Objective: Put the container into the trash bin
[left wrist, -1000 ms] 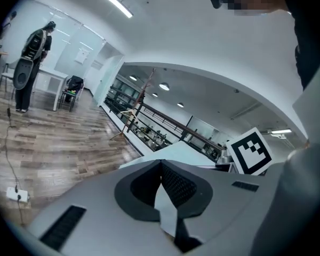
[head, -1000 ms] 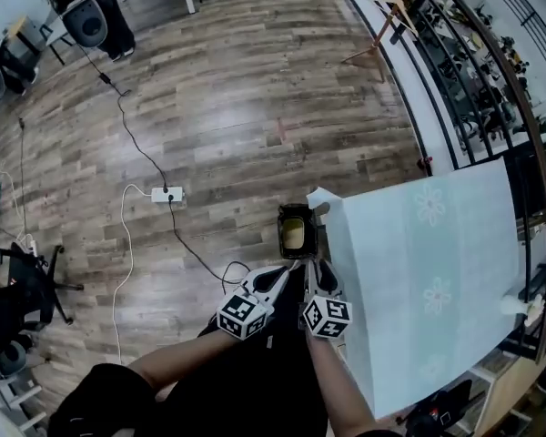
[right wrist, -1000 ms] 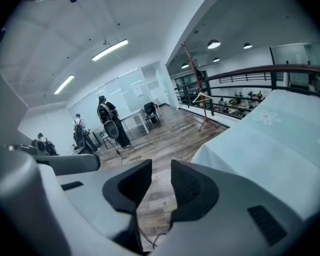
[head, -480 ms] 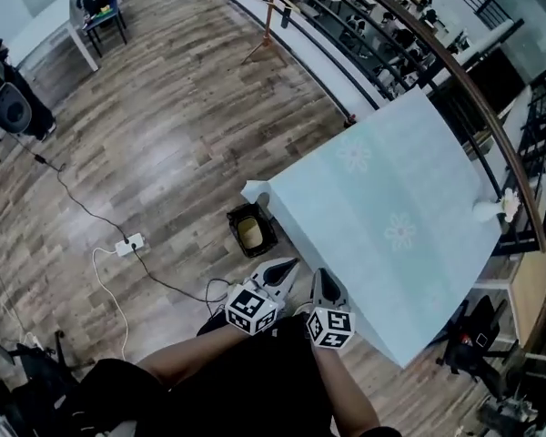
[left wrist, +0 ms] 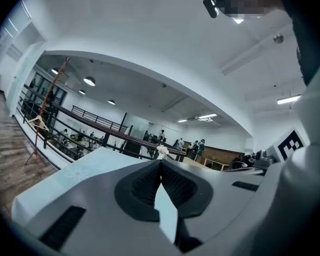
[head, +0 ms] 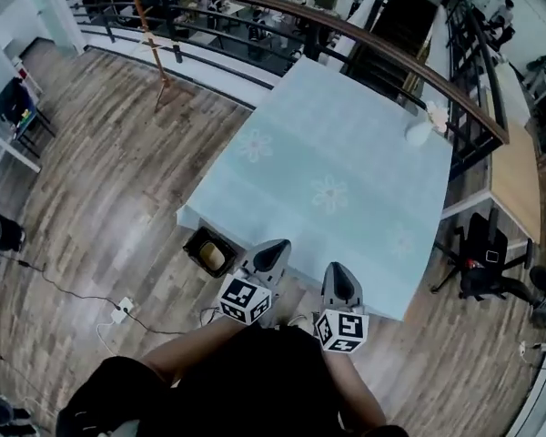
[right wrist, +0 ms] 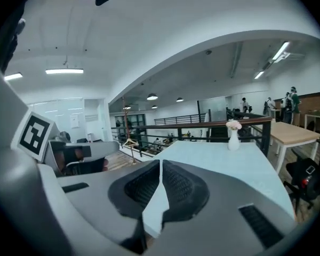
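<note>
Head view: table now central; a second ago at the right edge.
Trash bin: on floor by the table's near-left corner, left of both grippers; earlier straight ahead of them.
Container: pale, lying inside the trash bin, as before.
Left gripper: jaws pressed together, nothing between.
Right gripper: jaws closed, empty, at the table's near edge.
Vase: far right corner of table.

A counter under a pale blue cloth with flower prints stands on a wood floor. A white vase sits near its far right corner. Just beside its near left corner, a black trash bin on the floor holds a pale container. The left tool and right tool hover side by side at the near edge. A power strip lies further left.
</note>
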`<state>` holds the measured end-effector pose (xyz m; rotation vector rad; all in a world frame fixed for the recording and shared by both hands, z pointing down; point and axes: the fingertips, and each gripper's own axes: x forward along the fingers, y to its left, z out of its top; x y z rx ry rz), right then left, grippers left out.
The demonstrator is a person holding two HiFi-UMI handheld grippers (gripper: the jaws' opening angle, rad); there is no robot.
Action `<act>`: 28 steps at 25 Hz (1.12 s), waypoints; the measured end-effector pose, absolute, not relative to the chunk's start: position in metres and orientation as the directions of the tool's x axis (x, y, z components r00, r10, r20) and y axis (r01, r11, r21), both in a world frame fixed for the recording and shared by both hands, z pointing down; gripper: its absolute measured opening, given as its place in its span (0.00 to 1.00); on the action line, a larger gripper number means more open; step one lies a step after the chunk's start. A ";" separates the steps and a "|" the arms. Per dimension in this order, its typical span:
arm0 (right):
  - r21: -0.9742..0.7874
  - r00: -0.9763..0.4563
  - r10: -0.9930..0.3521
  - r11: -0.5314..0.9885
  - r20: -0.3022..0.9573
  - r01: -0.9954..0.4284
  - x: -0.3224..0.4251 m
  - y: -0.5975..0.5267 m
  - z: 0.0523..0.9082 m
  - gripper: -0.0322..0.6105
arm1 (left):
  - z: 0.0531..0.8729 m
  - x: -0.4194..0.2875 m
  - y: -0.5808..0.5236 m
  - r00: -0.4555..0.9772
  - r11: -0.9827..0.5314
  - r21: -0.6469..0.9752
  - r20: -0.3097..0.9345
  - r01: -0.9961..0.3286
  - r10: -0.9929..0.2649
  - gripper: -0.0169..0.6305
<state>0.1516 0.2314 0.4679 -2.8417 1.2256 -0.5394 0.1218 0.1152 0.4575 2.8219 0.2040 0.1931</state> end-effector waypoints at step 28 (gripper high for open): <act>-0.056 0.894 -0.384 -0.923 0.230 -0.382 0.207 0.533 0.458 0.10 | 0.441 0.205 0.474 0.810 -0.808 0.158 0.064 0.568 0.582 0.05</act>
